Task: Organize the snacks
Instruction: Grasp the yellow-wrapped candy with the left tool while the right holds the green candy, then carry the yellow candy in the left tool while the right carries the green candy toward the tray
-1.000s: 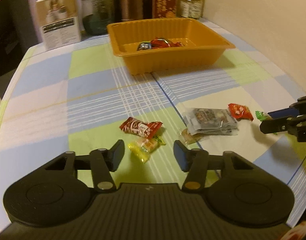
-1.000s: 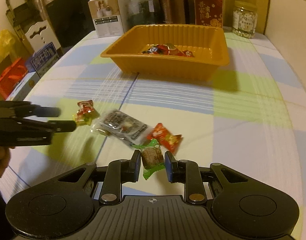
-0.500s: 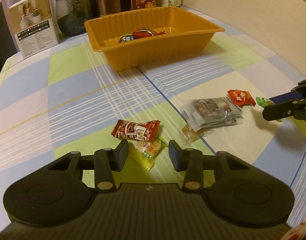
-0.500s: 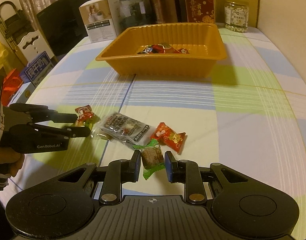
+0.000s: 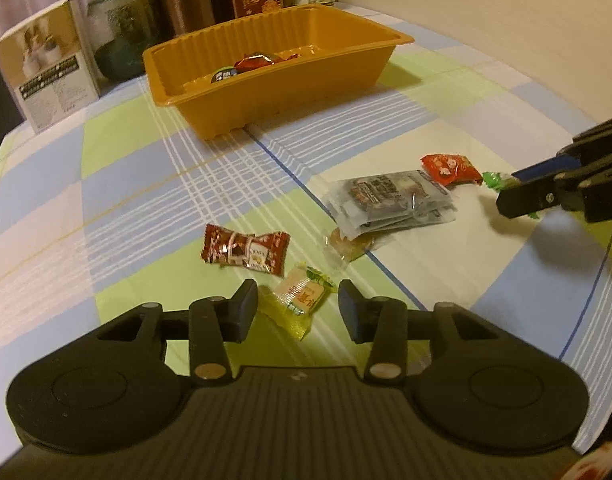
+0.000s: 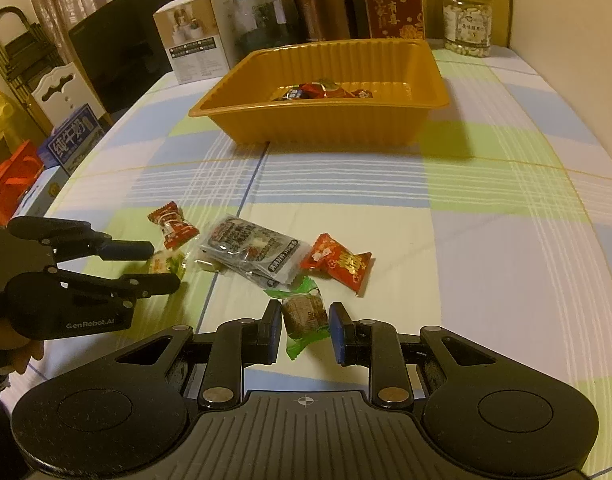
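Note:
An orange tray [image 5: 290,92] [image 6: 326,128] at the back of the checked tablecloth holds a few wrapped sweets. My left gripper [image 5: 298,300] [image 6: 162,264] straddles a yellow candy [image 5: 300,298] [image 6: 164,262]; its jaws are opening and the pads stand clear of the wrapper. A red-brown candy [image 5: 246,250] [image 6: 173,226] lies just beyond it. My right gripper [image 6: 305,320] [image 5: 506,190] is shut on a green-wrapped brown candy [image 6: 305,314] [image 5: 492,179]. Grey packets [image 5: 390,200] [image 6: 250,252] and a red candy [image 5: 448,168] [image 6: 336,262] lie between the grippers.
A small clear-wrapped tan snack [image 5: 350,244] peeks from under the grey packets. Behind the tray stand a white box [image 6: 194,44], a glass jar [image 6: 262,12], a copper canister [image 6: 322,0], a red packet [image 6: 394,4] and a jar of nuts [image 6: 468,22]. A wall runs along the table's right side.
My left gripper rolled and edged in over the yellow candy; its jaws narrowed around it, then widened a little. The right gripper kept its grip on the green-wrapped candy without moving.

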`<move>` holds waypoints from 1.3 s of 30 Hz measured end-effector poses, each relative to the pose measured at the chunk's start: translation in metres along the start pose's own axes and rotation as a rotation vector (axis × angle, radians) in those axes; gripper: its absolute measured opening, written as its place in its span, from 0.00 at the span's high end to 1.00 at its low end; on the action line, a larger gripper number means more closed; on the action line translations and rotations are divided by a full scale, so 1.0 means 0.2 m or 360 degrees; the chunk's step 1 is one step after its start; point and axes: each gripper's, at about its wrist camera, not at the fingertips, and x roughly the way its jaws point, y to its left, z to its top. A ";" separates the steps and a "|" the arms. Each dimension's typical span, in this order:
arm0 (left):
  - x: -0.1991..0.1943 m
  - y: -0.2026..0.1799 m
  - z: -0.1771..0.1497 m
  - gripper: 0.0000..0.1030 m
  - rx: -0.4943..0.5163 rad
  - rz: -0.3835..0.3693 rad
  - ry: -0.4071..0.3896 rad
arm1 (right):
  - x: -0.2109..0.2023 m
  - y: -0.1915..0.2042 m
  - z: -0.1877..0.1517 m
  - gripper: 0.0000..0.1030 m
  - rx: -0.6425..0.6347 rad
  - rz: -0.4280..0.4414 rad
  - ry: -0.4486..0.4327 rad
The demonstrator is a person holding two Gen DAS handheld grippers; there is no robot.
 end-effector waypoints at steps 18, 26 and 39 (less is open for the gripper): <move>-0.02 -0.01 -0.01 0.74 -0.0105 0.0001 0.0035 | -0.01 0.00 0.00 0.75 0.0034 -0.0003 -0.0006; -0.14 -0.05 -0.07 0.78 -0.0403 0.0033 0.0029 | -0.07 0.03 0.00 0.75 0.0036 -0.0019 -0.0033; -0.44 -0.13 -0.10 0.78 -0.0627 0.0107 -0.0026 | -0.26 0.13 0.00 0.75 0.0024 -0.0017 -0.0119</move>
